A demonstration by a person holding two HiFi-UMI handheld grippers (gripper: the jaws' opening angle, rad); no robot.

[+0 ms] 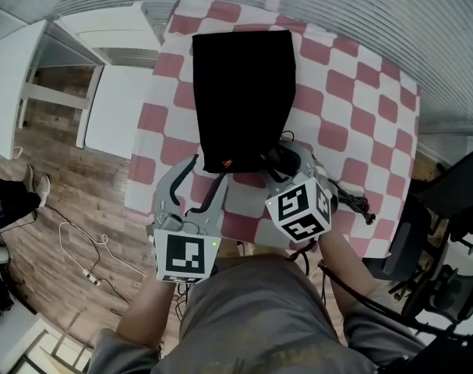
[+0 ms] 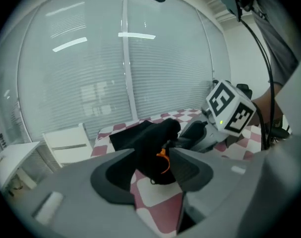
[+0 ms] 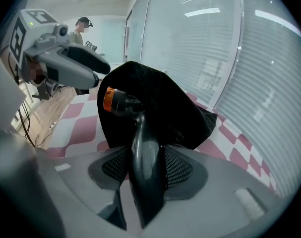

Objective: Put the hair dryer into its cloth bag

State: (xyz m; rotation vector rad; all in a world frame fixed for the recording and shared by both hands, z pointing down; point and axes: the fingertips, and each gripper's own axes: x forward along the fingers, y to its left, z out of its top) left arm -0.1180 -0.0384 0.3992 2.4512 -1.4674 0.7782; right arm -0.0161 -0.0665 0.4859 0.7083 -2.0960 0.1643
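A black cloth bag [image 1: 244,84] lies flat on the pink-and-white checked tablecloth [image 1: 353,100], its mouth toward me. My left gripper [image 1: 211,167] is shut on the bag's near edge [image 2: 150,143], beside a small orange tag [image 2: 163,158], and lifts it. My right gripper [image 1: 287,162] is shut on the dark grey handle [image 3: 145,167] of the hair dryer [image 1: 281,156]. The dryer's head, with an orange ring [image 3: 109,99], sits at the bag's mouth with black cloth [image 3: 165,103] draped over it. Its black cord [image 1: 353,201] trails to the right across the table.
A white shelf unit [image 1: 115,107] stands left of the table on the wood floor, with a white cable [image 1: 80,248] lying there. A black office chair [image 1: 446,209] is at the right. Window blinds run behind the table. A person [image 3: 82,26] stands far off.
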